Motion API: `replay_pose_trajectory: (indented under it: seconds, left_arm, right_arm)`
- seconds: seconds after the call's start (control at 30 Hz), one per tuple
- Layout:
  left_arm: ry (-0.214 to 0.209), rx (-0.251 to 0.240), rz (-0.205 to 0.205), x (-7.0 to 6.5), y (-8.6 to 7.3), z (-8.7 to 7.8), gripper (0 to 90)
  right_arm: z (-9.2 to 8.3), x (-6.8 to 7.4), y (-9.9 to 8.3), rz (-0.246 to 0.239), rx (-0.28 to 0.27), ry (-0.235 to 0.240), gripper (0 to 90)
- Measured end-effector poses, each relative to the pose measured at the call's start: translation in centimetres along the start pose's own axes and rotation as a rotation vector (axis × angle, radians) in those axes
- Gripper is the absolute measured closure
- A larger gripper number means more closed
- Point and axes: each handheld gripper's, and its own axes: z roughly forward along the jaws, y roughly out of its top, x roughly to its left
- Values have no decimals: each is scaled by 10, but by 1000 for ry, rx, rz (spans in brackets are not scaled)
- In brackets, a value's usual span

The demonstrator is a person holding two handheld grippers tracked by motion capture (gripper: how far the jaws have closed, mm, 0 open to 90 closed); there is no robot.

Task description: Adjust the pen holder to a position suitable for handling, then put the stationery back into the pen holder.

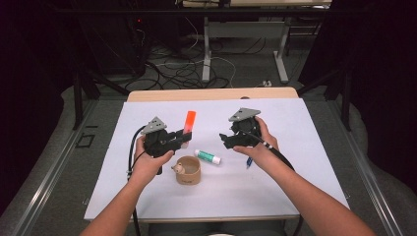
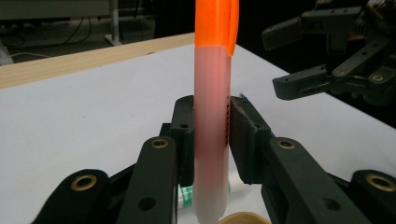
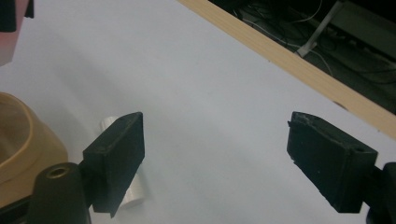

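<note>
At centre left of the high view, the left gripper (image 1: 183, 138) clamps an orange-capped highlighter (image 1: 189, 125) low on its pale barrel, the pen standing nearly upright with its cap toward the top of the frame. Just below it, in the lower middle, sits a tan cup (image 1: 188, 170) on the white table (image 1: 275, 187), with a green-and-white glue stick (image 1: 208, 157) lying beside the cup's upper right. At centre right, the right gripper (image 1: 223, 139) hangs empty, its jaws spread wide and facing the pen; a blue pen (image 1: 249, 162) lies just under that hand.

In the left gripper view, the jaws pinch the highlighter (image 2: 212, 135) near its bottom end, the long capped part rising free. That low hold is the likely weak point: the tall barrel could pivot or slip in the pads. A lowering pen could also catch the cup's rim and tip it, or roll the glue stick.
</note>
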Motion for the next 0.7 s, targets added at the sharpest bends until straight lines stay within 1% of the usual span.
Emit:
replay_pose_trajectory:
  seconds: [0.03,0.1,0.13,0.17,0.2,0.27,0.3,0.37,0.4,0.43,0.47,0.5,0.53,0.57,0.6,0.63,0.7]
  left_arm:
    - [1,-10,-10,-1,-2,-2,731]
    - [11,-24,-7,-2,-5,-5,732]
    - [12,-32,-20,-3,-7,-6,732]
    - [18,-38,-15,-3,-8,-7,732]
    - [20,-42,-11,-3,-10,-9,732]
    - [27,-58,-18,-3,-13,-12,732]
    - [28,-68,-31,-3,-15,-13,732]
    - [38,-78,-31,-2,-19,-15,732]
    - [37,-86,-48,-3,-21,-15,733]
    - [41,-89,-53,-3,-23,-16,733]
    - [44,-91,-45,-3,-25,-16,733]
    - [45,-105,-61,-4,-27,-17,733]
    - [50,-112,-63,-5,-28,-17,733]
    - [48,-121,-73,-6,-30,-18,733]
    - [51,-118,-63,-5,-31,-19,733]
    - [51,-126,-71,-6,-33,-19,733]
    - [51,-125,-74,-7,-36,-20,733]
  right_arm:
    - [0,0,-1,21,-9,6,187]
    - [-2,-2,-3,39,-6,9,183]
    - [-3,-2,-4,54,-4,9,182]
    - [-4,-2,-6,67,-1,9,179]
    - [-5,-3,-7,70,-9,3,175]
    - [-7,-3,-10,66,-12,-17,173]
    - [-9,-3,-12,70,-15,-18,172]
    - [-11,-4,-16,97,-24,-10,169]
    - [-12,-4,-18,115,-28,-8,169]
    - [-13,-5,-20,130,-34,-3,169]
    - [-14,-6,-23,141,-34,-1,169]
    - [-14,-6,-25,155,-38,4,169]
    - [-15,-7,-28,169,-46,9,169]
    - [-16,-8,-31,178,-50,7,169]
    - [-17,-8,-33,189,-49,13,169]
    - [-18,-8,-35,203,-47,15,169]
    - [-19,-8,-41,216,-57,16,169]
